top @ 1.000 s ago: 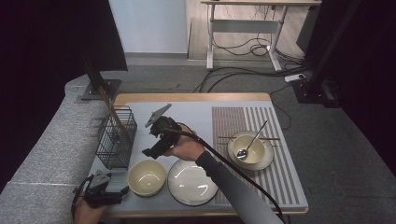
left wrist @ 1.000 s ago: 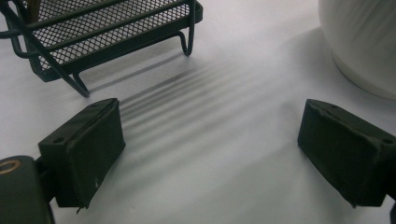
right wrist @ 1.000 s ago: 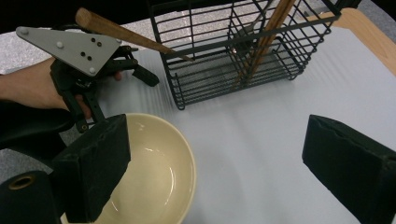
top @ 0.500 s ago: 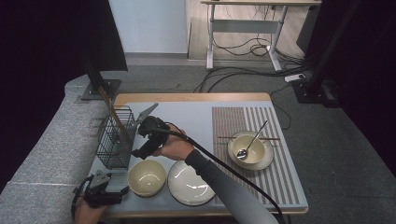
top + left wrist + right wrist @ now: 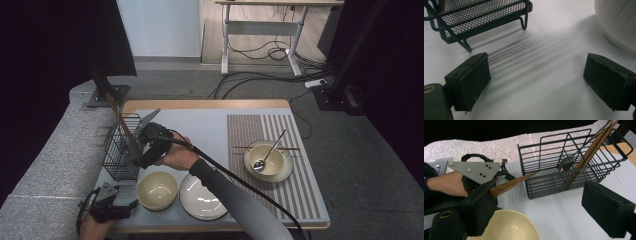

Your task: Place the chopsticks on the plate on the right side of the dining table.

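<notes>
- A tapered brown wooden chopstick [image 5: 514,182] lies against the inner face of the left-hand jaw in the right gripper view. It sits just above the table, beside the basket.
- Its long axis runs up and away from that jaw. Its narrow tip reaches the near wall of a black wire-mesh basket [image 5: 574,170] and appears not yet over the rim.
- The right gripper [image 5: 541,195] has its jaws wide apart, though they have just been closing a little. The chopstick is between them, but the far pad stands well clear of it, so this is no firm pinch.
- More brown chopsticks [image 5: 586,152] already lean upright inside the basket, tilted toward its far corner.
- A round cream ceramic bowl [image 5: 511,227] sits just below the right gripper.
- The left gripper [image 5: 536,82] rests low at the near table edge, jaws spread with nothing between them. It is near the basket's feet but farther from the chopstick.
- Judgement: the right hand is placed to act, and the tip probably needs lifting over the rim.
</notes>
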Demonstrator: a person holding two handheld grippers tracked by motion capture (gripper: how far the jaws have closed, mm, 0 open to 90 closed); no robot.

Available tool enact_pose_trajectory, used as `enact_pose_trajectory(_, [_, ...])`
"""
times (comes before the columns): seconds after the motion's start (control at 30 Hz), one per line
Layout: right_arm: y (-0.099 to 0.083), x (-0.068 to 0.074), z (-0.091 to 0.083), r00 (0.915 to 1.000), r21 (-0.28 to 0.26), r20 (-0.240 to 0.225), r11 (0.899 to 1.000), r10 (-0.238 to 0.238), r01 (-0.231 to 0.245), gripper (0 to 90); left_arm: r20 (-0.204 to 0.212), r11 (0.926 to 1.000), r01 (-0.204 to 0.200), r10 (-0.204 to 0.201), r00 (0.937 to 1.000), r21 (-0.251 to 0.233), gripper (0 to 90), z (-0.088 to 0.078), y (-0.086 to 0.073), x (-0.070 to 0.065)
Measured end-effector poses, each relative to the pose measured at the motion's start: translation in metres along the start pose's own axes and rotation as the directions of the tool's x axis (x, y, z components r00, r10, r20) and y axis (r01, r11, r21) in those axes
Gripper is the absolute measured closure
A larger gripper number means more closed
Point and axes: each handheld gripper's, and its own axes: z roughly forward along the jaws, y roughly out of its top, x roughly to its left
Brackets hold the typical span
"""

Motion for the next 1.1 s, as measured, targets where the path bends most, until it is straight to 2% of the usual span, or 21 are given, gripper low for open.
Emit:
enact_pose_trajectory(0.23, [-0.003,-0.011,0.003,0.9988,0.007,0.038,0.999,0.031,-0.032,17.2,-0.001,1.0,0.0,0.0,1.0,0.0,7.0,0.0,0.0,0.0])
enact_pose_trajectory(0.43, [-0.002,-0.018,0.007,0.9982,-0.001,0.033,0.999,0.051,-0.051,26.7,-0.003,1.0,-0.002,0.002,1.0,-0.001,7.0,0.0,0.0,0.0])
enact_pose_trajectory(0.6, [0.001,-0.017,0.011,0.9985,0.006,0.023,0.999,0.049,-0.049,39.1,-0.003,1.0,-0.002,0.002,1.0,-0.002,7.0,0.0,0.0,0.0])
enact_pose_trajectory(0.97, [0.007,-0.009,0.017,1.0,-0.001,-0.008,1.0,-0.003,0.003,77.4,-0.001,1.0,-0.002,0.002,1.0,-0.001,7.0,0.0,0.0,0.0])
enact_pose_trajectory(1.03, [0.007,-0.008,0.018,0.9999,0.001,-0.016,1.0,-0.005,0.005,81.2,-0.001,1.0,-0.002,0.002,1.0,-0.001,7.0,0.0,0.0,0.0])
enact_pose_trajectory(1.1, [0.007,-0.007,0.017,0.9998,0.006,-0.004,1.0,-0.017,0.017,82.4,-0.002,1.0,-0.003,0.003,1.0,-0.001,7.0,0.0,0.0,0.0])
